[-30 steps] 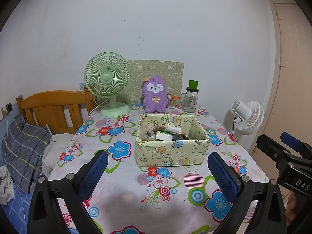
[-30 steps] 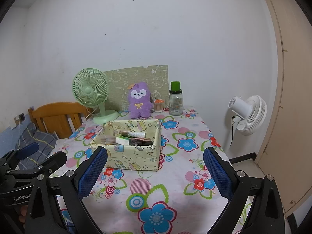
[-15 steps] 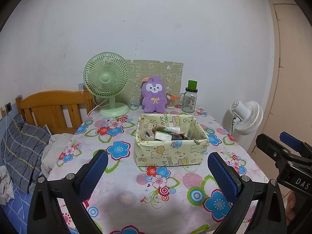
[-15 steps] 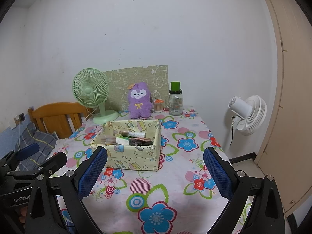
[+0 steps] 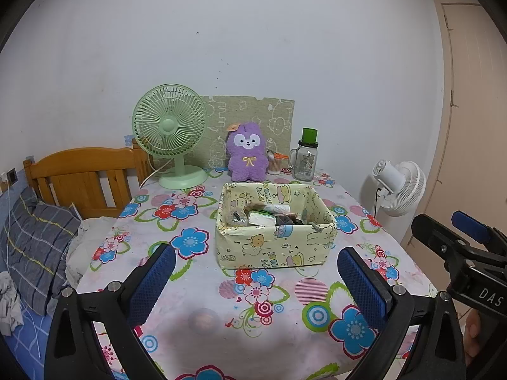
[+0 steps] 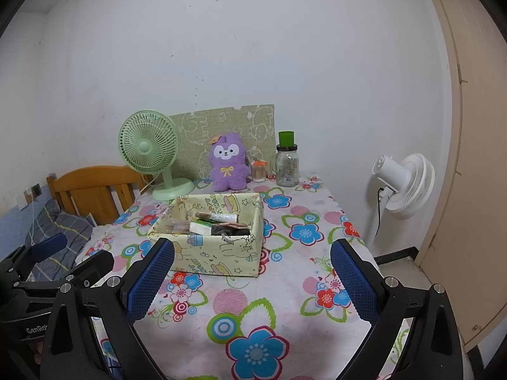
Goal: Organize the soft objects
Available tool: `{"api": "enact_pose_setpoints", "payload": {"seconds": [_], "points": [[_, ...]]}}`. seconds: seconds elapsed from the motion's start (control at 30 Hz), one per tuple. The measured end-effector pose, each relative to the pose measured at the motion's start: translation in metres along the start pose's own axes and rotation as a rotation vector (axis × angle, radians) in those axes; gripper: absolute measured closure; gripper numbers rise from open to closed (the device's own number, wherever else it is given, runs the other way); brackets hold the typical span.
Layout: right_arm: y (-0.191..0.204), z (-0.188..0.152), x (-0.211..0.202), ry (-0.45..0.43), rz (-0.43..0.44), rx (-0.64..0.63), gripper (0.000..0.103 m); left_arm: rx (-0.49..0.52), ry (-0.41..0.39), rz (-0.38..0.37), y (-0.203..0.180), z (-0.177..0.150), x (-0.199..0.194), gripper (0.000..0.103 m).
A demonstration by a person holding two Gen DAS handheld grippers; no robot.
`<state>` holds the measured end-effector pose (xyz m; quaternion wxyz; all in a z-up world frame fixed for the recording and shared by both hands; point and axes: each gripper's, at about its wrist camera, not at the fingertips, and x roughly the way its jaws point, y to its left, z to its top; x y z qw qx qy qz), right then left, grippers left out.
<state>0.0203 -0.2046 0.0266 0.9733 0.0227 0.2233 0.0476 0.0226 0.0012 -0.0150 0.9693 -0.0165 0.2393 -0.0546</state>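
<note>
A purple plush toy sits upright at the back of the flowered table, against a green patterned board. In front of it stands a yellow fabric box holding several small items. My left gripper is open near the table's front edge, well short of the box, with nothing between its blue pads. My right gripper is open too, hovering over the front of the table, empty. Each gripper shows at the edge of the other's view.
A green desk fan stands at the back left and a glass jar with a green lid at the back right. A white floor fan stands right of the table. A wooden bed frame and bedding lie to the left.
The left wrist view has shifted slightly, with the box and toy a little lower-left in the frame. The right gripper has barely moved. Both stay open.
</note>
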Motion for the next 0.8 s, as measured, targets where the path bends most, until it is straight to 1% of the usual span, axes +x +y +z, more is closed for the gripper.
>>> {"api": "enact_pose_setpoints", "payload": {"seconds": [0.8], "points": [[-0.0006, 0.0004, -0.0001, 0.001, 0.0, 0.0, 0.003, 0.006, -0.001, 0.0, 0.0003, -0.0002, 0.0002, 0.0]]}}
